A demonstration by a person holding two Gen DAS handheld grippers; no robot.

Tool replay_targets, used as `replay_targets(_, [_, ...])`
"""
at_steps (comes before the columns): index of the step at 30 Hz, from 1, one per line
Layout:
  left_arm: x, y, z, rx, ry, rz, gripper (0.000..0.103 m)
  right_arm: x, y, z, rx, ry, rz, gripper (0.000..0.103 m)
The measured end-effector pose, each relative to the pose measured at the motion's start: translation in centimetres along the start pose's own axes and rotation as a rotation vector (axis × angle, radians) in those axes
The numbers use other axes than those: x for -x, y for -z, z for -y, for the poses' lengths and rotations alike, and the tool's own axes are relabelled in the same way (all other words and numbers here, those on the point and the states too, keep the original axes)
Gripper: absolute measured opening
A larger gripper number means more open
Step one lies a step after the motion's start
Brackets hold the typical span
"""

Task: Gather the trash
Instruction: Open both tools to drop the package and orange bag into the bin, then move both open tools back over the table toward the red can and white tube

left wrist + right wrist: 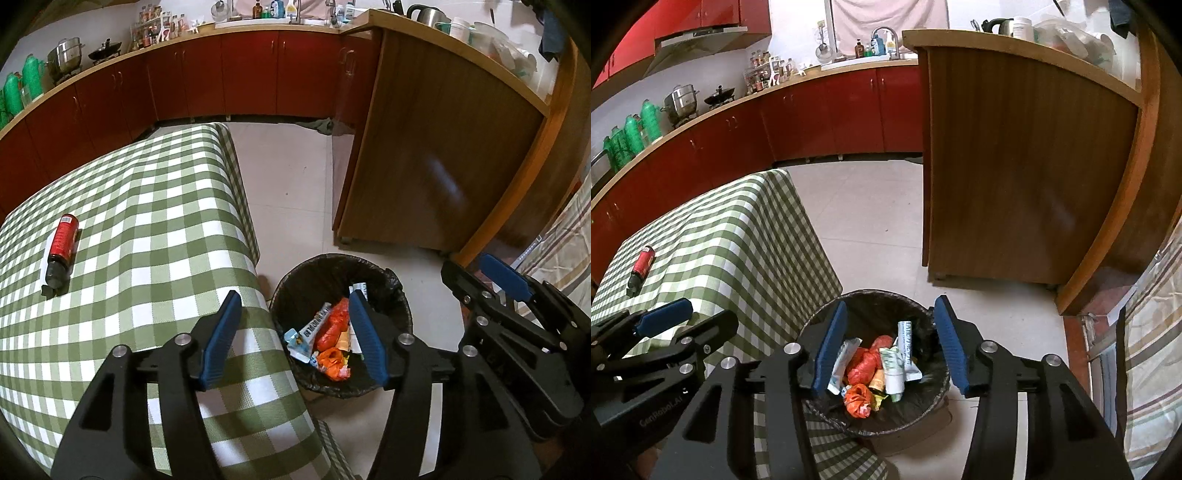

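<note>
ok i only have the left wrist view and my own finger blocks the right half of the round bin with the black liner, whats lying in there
Observer: The right wrist view shows a white squeeze tube with green print in the round black-lined bin. The tube lies right of the crumpled orange plastic bag.
Operator: and is the right gripper carrying anything, i only see it side on
Observer: No. The right gripper is open above the bin, with nothing between its blue pads.
</note>
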State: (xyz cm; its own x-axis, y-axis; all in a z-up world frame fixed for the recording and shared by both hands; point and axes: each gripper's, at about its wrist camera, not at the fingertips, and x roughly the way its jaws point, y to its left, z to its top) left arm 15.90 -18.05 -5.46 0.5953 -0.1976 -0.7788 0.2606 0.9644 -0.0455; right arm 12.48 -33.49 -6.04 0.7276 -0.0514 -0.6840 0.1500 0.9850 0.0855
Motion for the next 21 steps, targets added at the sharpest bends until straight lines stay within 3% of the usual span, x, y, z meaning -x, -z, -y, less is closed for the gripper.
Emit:
replay_targets(9, [0.9, 0.3, -0.6, 0.008, -0.007, 0.019, 0.064, 0.4, 0.2, -0.2, -0.005, 0.013, 0.003, 0.062])
replay_targets(21, [3.5, 2.2, -5.5, 0.081, -0.071, 0.034, 0.066, 1.6, 0.4, -3.5, 0.030, -0.027, 0.008, 0.077])
